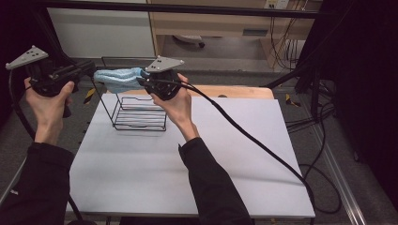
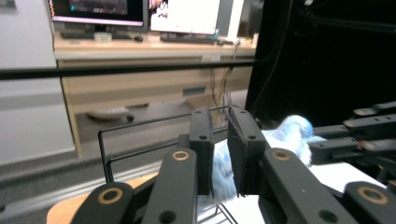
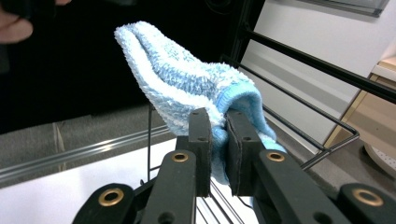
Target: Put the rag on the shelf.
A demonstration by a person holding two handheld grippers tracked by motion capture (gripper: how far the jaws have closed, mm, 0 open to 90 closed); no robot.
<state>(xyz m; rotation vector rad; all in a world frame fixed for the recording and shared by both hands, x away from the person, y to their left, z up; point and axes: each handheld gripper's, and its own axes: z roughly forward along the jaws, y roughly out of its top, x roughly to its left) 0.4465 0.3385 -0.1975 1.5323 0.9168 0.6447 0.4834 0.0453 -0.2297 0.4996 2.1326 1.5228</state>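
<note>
A fluffy light-blue sock (image 1: 117,78) hangs in the air above a black wire rack (image 1: 141,115). My right gripper (image 1: 141,80) points left and is shut on the sock's cuff end (image 3: 233,105). The sock's body (image 3: 187,79) stretches away from its jaws, and the far end looks free. My left gripper (image 1: 91,69) comes in from the left, level, with its tips right at that far end. In the left gripper view its jaws (image 2: 220,116) stand almost together, and the sock (image 2: 289,135) lies behind them and shows through the slit.
The rack stands at the back left of a white table top (image 1: 187,164). The right gripper's cable (image 1: 253,140) trails across the table to its right edge. A black frame bar (image 2: 140,70) runs behind the rack. Desks and loose cables lie beyond.
</note>
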